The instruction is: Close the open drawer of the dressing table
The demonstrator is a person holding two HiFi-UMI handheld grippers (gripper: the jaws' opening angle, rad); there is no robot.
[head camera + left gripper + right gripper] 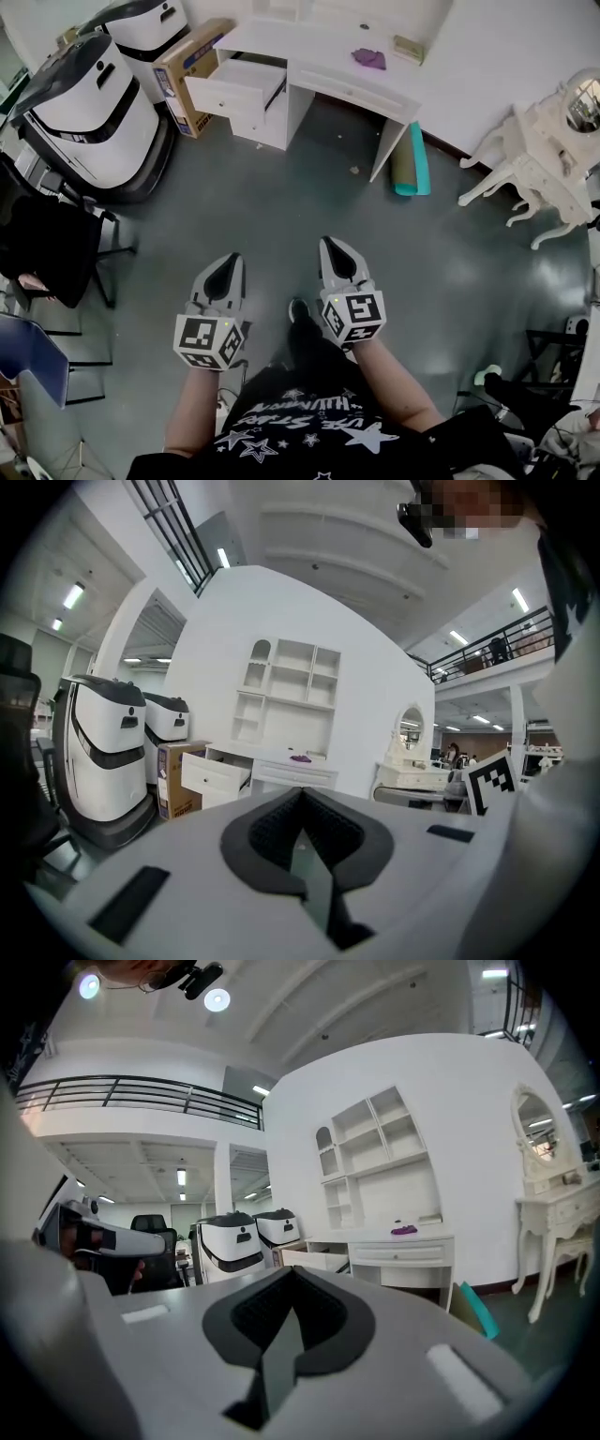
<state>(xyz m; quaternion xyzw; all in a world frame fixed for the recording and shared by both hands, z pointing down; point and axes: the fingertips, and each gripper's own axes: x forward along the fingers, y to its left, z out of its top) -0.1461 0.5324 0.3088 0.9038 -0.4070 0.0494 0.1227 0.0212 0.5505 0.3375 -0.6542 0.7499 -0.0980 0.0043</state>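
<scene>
We judge this the approach step: our left white two-jaw gripper [228,262] and its right twin [333,247] both have jaws pressed together, empty, well apart from the white wooden dressing table [323,37]. Its open white drawer [234,92] juts out at the table's left end, beside a brown cardboard box [187,70]. Next we must cross the bare dark-grey floor [281,202] and push the drawer front squarely.

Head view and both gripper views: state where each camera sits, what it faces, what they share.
Head view: on the head, facing steeply down at grey floor; shows forearms, left gripper, right gripper.
Left gripper view: on that gripper, looking along its shut jaws toward the white dressing table.
Right gripper view: likewise; its shut jaws show.
All share the table's open white drawer.
</scene>
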